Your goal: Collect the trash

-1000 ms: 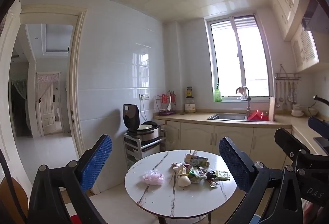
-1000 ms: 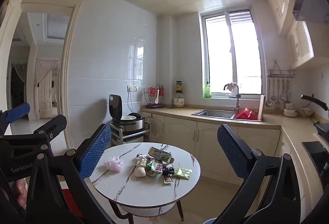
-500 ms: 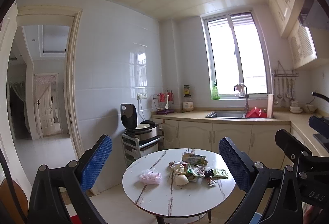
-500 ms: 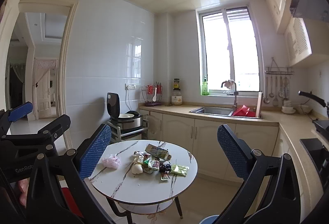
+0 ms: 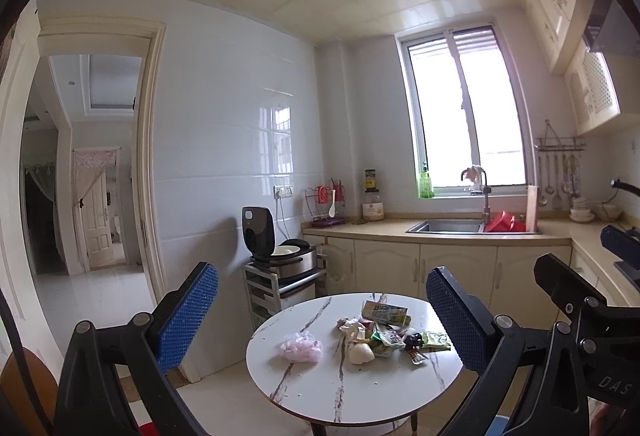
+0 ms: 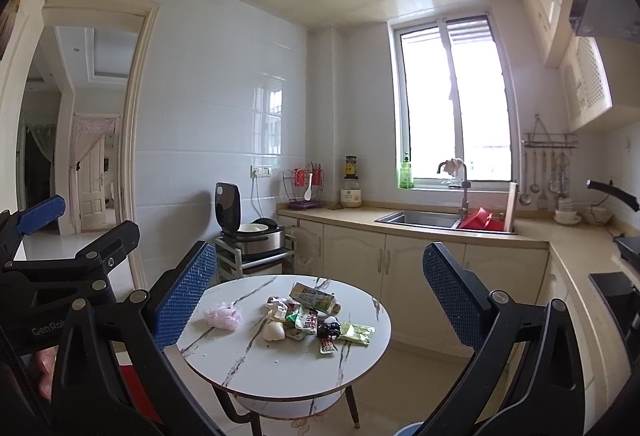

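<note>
i have both tongs raised in front of me in a kitchen, well short of the round white marble-veined surface (image 5: 344, 392) that carries the trash. the left tongs (image 5: 322, 320) are spread wide with nothing between the blue textured pads (image 5: 188, 312), and the right tongs (image 6: 316, 296) are just as wide apart and hold nothing either. from the right wrist view i can see the left tongs off to the left edge.

the trash sits in a loose heap near the middle of the surface: a green and yellow drink carton (image 6: 312, 296) at the back, a crumpled white wrapper (image 6: 278, 306) beside it, a pale rounded lump (image 6: 273, 332) at the front, a small black crumpled piece (image 6: 330, 328), a light green flat sachet (image 6: 356, 333) on the right and a small red and dark sachet (image 6: 326, 346) nearest the edge. a pink crumpled plastic bag (image 6: 223, 316) lies apart to the left of the heap.

behind the surface stand cream cabinets, a steel sink (image 6: 416, 219) under the window and an open black rice cooker (image 6: 248, 228) on a small rack.
</note>
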Demonstrator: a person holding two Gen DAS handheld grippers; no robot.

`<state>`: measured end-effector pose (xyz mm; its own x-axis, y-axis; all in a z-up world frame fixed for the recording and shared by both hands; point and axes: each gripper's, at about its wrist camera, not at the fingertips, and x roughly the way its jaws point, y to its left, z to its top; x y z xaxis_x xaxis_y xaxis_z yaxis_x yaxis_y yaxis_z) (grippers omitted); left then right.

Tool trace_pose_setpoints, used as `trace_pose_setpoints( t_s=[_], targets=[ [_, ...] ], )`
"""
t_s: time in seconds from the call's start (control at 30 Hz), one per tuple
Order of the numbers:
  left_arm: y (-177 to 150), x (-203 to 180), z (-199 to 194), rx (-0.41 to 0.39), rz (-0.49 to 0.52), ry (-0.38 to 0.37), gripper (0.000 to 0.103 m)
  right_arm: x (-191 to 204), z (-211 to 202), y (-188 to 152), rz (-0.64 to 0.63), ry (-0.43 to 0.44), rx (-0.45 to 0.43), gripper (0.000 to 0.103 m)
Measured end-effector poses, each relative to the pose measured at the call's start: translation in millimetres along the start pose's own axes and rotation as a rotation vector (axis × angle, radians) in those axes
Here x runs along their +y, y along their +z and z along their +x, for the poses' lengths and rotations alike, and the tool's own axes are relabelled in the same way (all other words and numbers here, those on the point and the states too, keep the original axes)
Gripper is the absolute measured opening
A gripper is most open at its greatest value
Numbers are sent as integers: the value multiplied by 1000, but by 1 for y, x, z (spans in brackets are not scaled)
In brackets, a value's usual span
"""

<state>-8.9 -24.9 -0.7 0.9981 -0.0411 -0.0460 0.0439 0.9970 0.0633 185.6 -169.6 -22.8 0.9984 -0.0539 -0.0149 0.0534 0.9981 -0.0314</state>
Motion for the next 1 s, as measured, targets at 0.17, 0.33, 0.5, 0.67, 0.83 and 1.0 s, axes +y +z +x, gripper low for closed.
trace_pose_setpoints(
  t_s=[0.17,0.33,0.5,0.67,0.83,1.0],
  targets=[
    [3,0,-4,-6,0,4,102,0,1,-2,-1,4,-4,103],
    [2,1,-3,-8,0,4,102,1,0,-3,-1,5,-5,103],
    [2,2,-2,-9,2,6,102,1,1,-3,-1,6,-5,103],
    [2,3,-2,-9,2,7,102,1,1,-4,-1,6,-5,103],
    [2,3,-2,-10,2,7,102,1,1,-4,-1,6,-6,103],
    [2,2,-3,-9,3,7,102,1,2,-5,-1,5,-6,103]
  ],
)
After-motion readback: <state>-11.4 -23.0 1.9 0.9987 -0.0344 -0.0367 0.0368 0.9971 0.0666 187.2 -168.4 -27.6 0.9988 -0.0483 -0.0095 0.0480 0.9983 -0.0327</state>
